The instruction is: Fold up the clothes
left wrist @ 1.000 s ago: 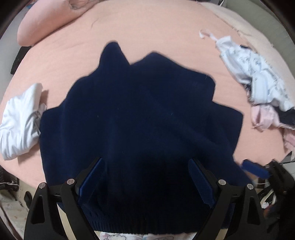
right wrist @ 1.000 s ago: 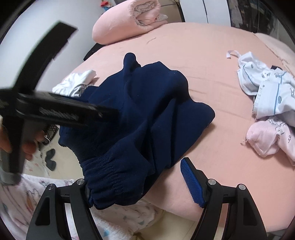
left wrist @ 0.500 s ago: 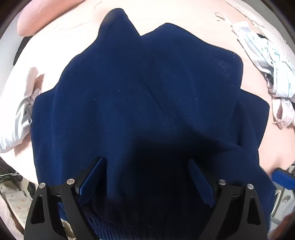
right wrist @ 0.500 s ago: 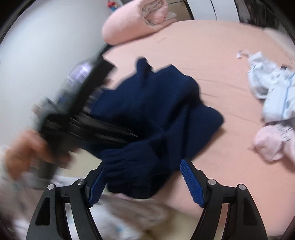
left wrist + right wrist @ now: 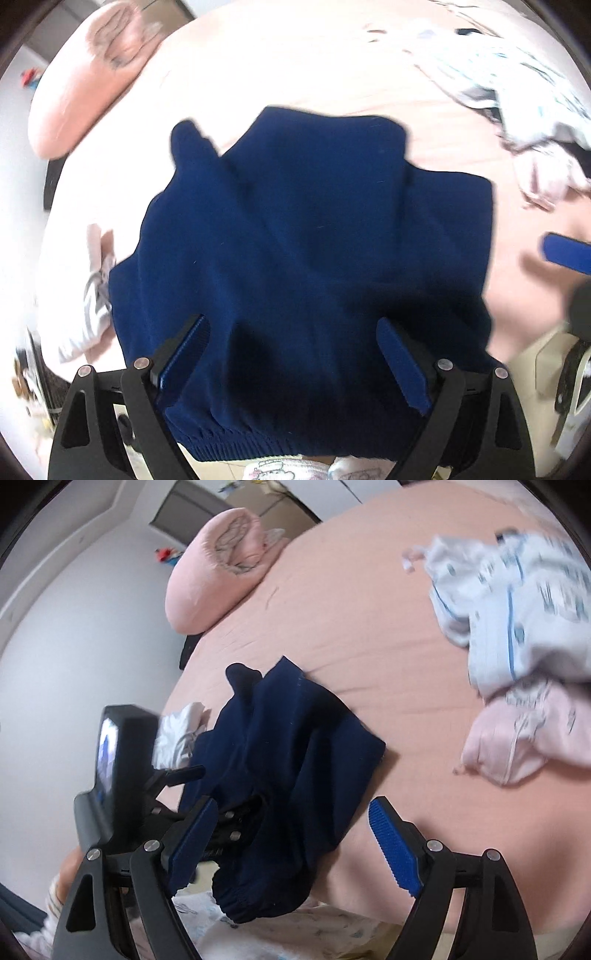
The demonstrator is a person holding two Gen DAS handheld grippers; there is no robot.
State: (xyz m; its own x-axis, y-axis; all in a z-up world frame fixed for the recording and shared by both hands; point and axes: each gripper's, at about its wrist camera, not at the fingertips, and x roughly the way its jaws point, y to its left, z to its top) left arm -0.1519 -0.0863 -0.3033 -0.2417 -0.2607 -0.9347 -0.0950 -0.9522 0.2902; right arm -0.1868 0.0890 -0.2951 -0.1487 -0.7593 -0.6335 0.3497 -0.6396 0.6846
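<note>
Navy garment [image 5: 306, 266] draped over bed's [image 5: 388, 635] near edge, my left gripper [image 5: 291, 354] spread above its waistband, my right gripper [image 5: 291, 842] spread, gripping nothing, pale clothes pile [image 5: 517, 602] toward far right edge.

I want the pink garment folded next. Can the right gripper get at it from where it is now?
Probably yes. The right gripper is open and holds nothing, and the pink garment lies uncovered on the bed ahead to its right, with bare sheet between. Only the white patterned clothes overlap its far edge.

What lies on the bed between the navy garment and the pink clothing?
Only bare sheet separates navy garment from pink clothing, per the right wrist view.
</note>
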